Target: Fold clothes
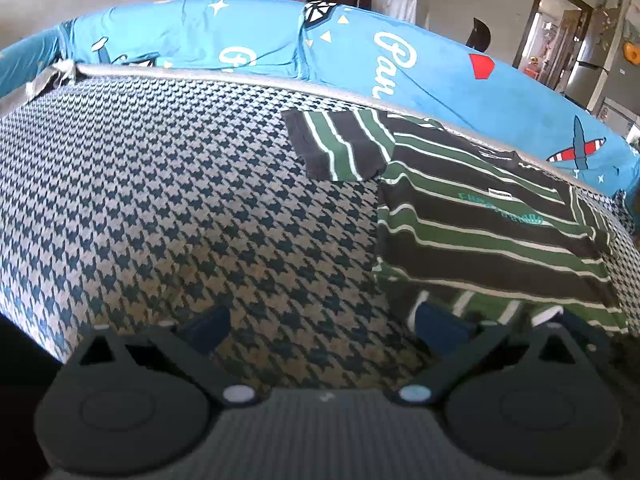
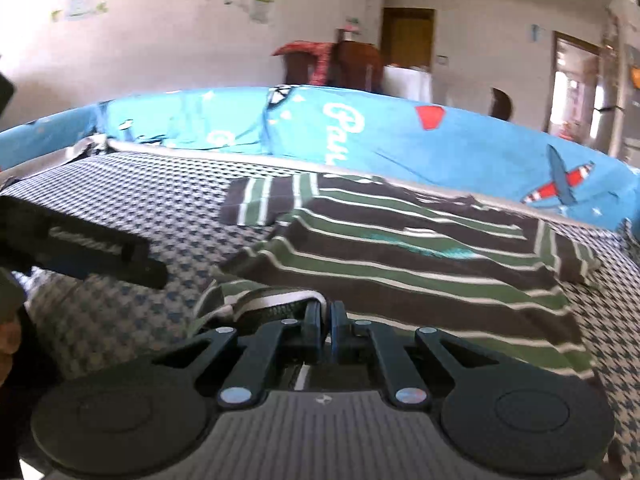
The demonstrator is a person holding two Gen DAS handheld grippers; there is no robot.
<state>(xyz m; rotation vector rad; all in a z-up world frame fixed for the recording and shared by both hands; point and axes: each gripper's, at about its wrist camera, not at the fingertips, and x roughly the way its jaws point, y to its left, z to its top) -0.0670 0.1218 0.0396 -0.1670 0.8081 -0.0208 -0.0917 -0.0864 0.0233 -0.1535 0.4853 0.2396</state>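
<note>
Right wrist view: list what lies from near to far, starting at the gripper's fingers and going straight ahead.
Right gripper, shut on the hem → green, black and white striped T-shirt → grey-and-navy houndstooth sofa seat cover → bright blue printed back cushion cover → brown wooden chairs → white wall.

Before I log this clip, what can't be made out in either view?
- Shirt hem: in the left view the left gripper body cuts off the near edge; in the right view the right gripper covers the pinched part.
- Teal chest print: too small and blurred to read in both views.
- Right sleeve: bunched, its shape unclear.
- White script on the blue cover: partly hidden by folds.
</note>
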